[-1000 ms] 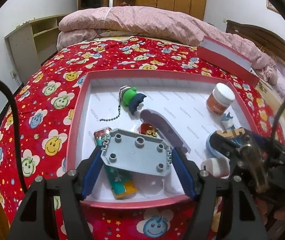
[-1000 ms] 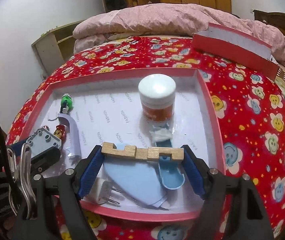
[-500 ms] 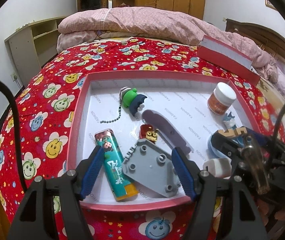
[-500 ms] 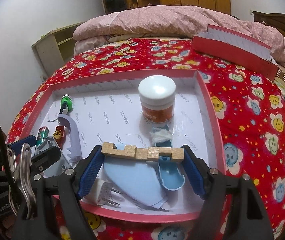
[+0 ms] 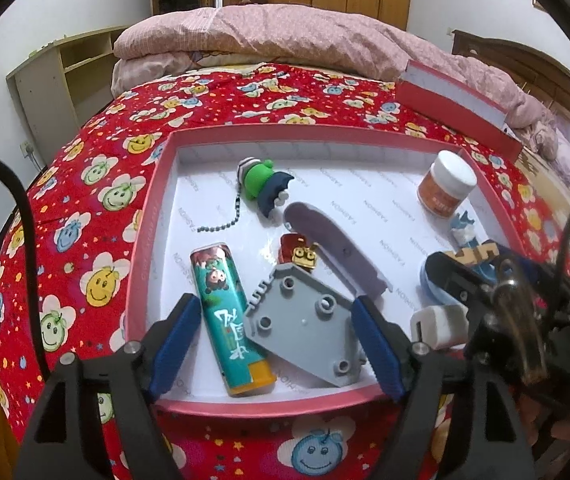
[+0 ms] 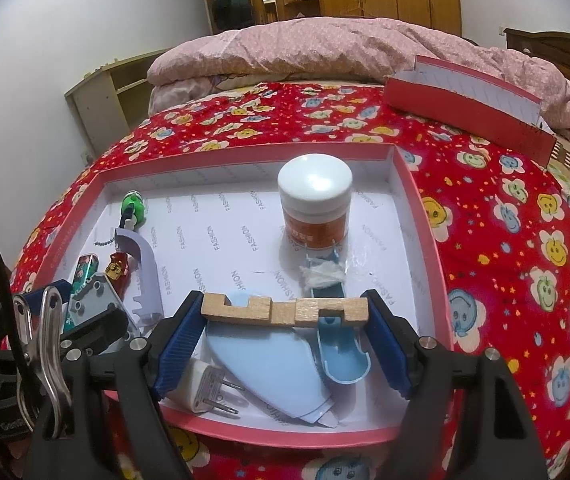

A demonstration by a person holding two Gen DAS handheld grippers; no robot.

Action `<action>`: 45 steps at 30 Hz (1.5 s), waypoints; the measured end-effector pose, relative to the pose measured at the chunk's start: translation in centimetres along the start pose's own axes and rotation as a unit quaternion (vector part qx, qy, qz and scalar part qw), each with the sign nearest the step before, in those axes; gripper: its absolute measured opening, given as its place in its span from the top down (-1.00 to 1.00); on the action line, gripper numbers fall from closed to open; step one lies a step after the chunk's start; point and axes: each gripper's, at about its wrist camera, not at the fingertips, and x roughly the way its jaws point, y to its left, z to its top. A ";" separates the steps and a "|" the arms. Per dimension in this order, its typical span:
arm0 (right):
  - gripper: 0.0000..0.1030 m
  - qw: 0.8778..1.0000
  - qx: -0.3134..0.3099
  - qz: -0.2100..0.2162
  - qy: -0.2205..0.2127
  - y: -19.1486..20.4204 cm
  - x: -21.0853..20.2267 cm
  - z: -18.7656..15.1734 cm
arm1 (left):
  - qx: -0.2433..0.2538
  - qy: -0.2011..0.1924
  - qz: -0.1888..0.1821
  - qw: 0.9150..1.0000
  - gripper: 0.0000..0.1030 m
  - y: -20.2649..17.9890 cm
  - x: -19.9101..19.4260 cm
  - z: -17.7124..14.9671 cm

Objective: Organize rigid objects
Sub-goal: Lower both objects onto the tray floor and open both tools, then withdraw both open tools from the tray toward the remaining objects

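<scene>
A red-rimmed white tray lies on the bed. My left gripper is open above its near edge. The grey studded plate lies loose in the tray between the fingers, beside a teal lighter. My right gripper is shut on a notched wooden block and holds it above a pale blue piece and a blue scoop. The tray also holds an orange jar, a white plug, a green figure and a lilac curved piece.
A red and white box lid stands at the far right of the bed. A pink quilt lies at the headboard end. A shelf unit stands at the left wall. The red patterned sheet surrounds the tray.
My left gripper has opened and let go of the grey plate, which now lies in the tray next to the lighter. The gripper has drawn back a little. My right gripper still holds the block.
</scene>
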 end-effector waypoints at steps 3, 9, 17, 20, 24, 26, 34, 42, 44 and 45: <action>-0.54 1.000 0.012 0.010 -0.006 -0.3 -0.3 0.0 | 0.000 0.002 -0.002 1.000 -0.58 0.0 -0.1 0.0; -0.54 0.997 0.043 0.055 -0.022 -1.0 -0.9 0.2 | 0.006 -0.009 -0.002 1.000 -0.58 -0.4 -1.0 0.0; -0.56 0.997 0.026 0.054 -0.038 -0.3 -1.5 0.1 | 0.009 -0.005 0.000 1.000 -0.58 -0.7 -1.1 -0.2; -0.68 0.997 0.030 0.051 -0.049 -0.4 -2.0 0.1 | 0.005 -0.005 -0.001 1.000 -0.58 -0.6 -1.2 -0.3; -0.68 0.996 0.037 0.051 -0.055 -0.7 -2.5 0.0 | 0.004 -0.006 -0.002 1.000 -0.58 -0.5 -1.5 -0.3; -0.68 0.996 0.038 0.050 -0.056 -0.7 -2.7 0.0 | 0.005 -0.006 -0.004 1.000 -0.58 -0.6 -1.6 -0.3; -0.68 0.997 0.035 0.049 -0.058 -0.7 -3.5 -0.4 | 0.009 -0.008 -0.007 1.000 -0.58 -0.8 -2.3 -0.6; -0.68 0.997 0.039 0.046 -0.050 -0.7 -4.0 -0.9 | 0.006 -0.008 -0.010 1.000 -0.58 -0.9 -2.6 -0.9; -0.68 0.997 0.038 0.044 -0.049 -0.6 -4.2 -1.0 | 0.006 -0.009 -0.011 1.000 -0.58 -1.0 -2.9 -1.1; -0.68 0.997 0.037 0.042 -0.048 -0.6 -4.3 -1.1 | 0.007 -0.010 -0.011 1.000 -0.58 -1.0 -3.0 -1.3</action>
